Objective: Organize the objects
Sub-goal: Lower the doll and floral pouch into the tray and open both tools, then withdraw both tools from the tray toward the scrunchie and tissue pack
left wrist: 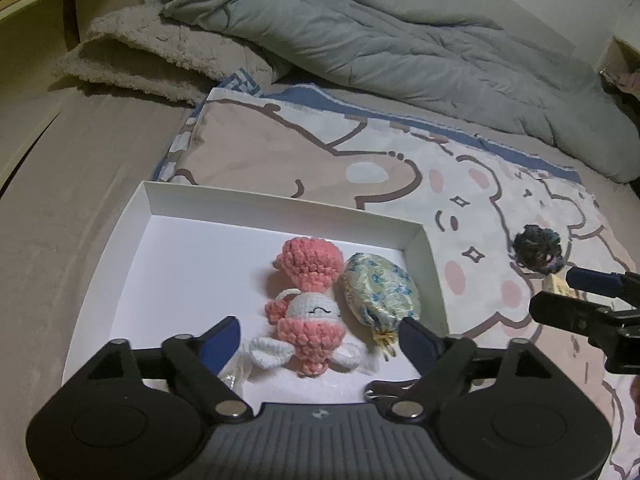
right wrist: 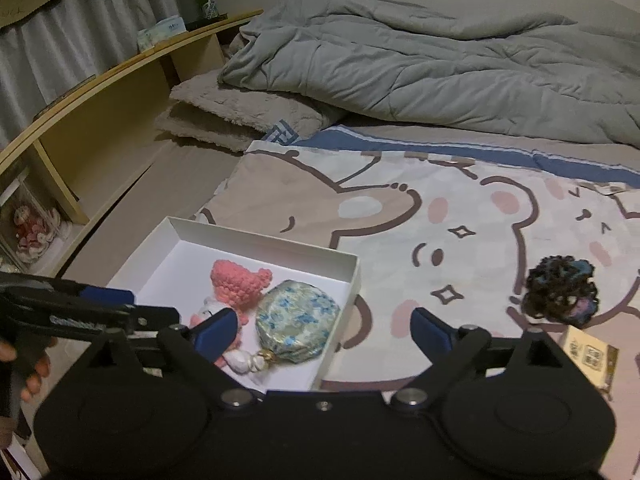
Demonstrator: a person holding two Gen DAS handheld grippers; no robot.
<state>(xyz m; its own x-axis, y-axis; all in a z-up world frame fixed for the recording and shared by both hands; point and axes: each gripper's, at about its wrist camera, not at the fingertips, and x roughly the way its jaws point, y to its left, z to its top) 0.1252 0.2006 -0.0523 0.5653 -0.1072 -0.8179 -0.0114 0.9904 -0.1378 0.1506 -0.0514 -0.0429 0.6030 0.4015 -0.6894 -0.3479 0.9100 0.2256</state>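
Scrunchie (right wrist: 560, 292), dark and frilly, lies loose on the bed's cartoon blanket (right wrist: 460, 216), well outside the white box (right wrist: 344, 276). Both tongs stand wide and empty: left tongs (left wrist: 320, 340) over the crochet doll (left wrist: 308, 312) and floral pouch (left wrist: 378, 292), right tongs (right wrist: 324, 330) near the box corner. Scrunchie looks light, soft, squashy; pinch across its bunched middle.

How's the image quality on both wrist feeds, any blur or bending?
Left wrist: dim, soft, grainy; white box edges bow from the fisheye, corners vignetted black. Right wrist: same dimness, headboard shelf curves strongly, dark yarn ball lacks detail.
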